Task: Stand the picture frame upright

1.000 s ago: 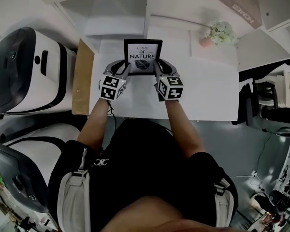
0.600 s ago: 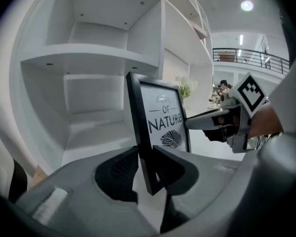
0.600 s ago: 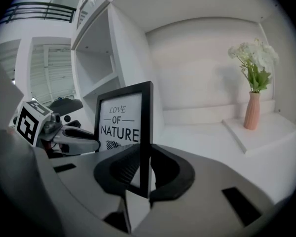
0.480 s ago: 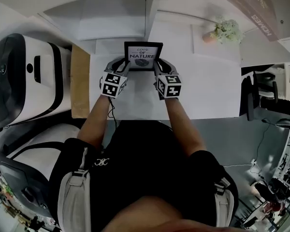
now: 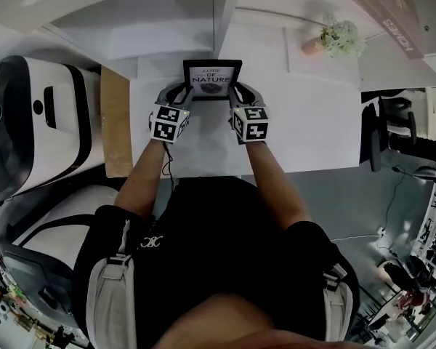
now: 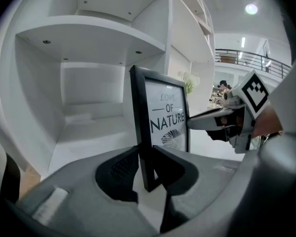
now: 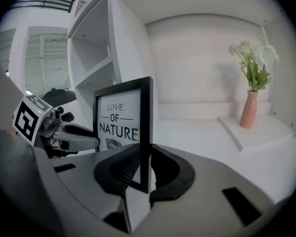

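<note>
Picture frame (image 5: 212,80) is upright at the far part of the white bench (image 5: 312,137), just in front of the white shelf unit (image 6: 89,38), with its face turned toward the person. The frame is black and carries a white print (image 7: 119,120) reading "LOVE OF NATURE" above a leaf motif. The left hand-held gripper (image 6: 147,167) is clamped on the frame's left side bar near the lower corner: the left gripper view shows both dark pads pressed against the bar, one on the front and one on the back. The right hand-held gripper (image 7: 144,169) is clamped in the same manner on the right side bar near its lower corner. Both grippers point forward and slightly downward, and their marker cubes (image 5: 167,124) sit side by side nearer the person. Whether the frame's lower edge rests on the bench cannot be determined. A pink vase (image 7: 250,107) with white flowers (image 5: 340,36) stands on the bench to the right, well apart from the frame.
</note>
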A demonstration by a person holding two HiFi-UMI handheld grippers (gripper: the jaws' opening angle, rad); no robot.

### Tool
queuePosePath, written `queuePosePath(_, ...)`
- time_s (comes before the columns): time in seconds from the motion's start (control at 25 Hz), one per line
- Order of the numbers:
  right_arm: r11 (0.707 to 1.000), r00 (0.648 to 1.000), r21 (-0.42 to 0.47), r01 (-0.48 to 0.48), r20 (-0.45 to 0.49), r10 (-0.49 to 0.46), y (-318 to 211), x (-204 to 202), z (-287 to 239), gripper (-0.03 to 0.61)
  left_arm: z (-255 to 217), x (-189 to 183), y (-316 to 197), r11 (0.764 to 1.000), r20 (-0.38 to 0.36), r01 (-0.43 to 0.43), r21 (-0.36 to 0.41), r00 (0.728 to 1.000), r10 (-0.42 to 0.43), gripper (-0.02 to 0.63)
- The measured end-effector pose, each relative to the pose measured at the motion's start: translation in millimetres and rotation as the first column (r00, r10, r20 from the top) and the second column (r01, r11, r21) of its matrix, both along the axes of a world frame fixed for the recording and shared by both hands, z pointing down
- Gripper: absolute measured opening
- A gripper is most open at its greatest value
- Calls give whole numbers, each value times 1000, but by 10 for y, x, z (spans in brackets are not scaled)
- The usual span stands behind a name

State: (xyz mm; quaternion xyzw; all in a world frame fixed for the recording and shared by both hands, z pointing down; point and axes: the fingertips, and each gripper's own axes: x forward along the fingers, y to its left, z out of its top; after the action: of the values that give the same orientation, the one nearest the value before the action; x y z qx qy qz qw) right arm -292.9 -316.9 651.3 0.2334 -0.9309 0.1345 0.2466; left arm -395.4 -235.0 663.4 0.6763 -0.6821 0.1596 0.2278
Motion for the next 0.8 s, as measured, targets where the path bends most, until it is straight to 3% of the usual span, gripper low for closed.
queuePosePath(0.2,1000,1000,-14,-16,21,16,13,0,-24,71,-31,1,22,1000,61,-3,-13,998,3,112)
queuePosePath(0.44,998,993,59,-9,116,2,57,2,-481,71,-541,26,118,995,88,53,84,994,-60,107)
queuePosePath(0.64,988,980,156,8,196,-39,173,67,-968,67,-1079,64,283,977,126,117,180,982,-141,65)
queuePosePath(0.8,970,965,243,19,249,-81,327,257,-1387,3,-1475,228,472,956,137,149,253,973,-188,17)
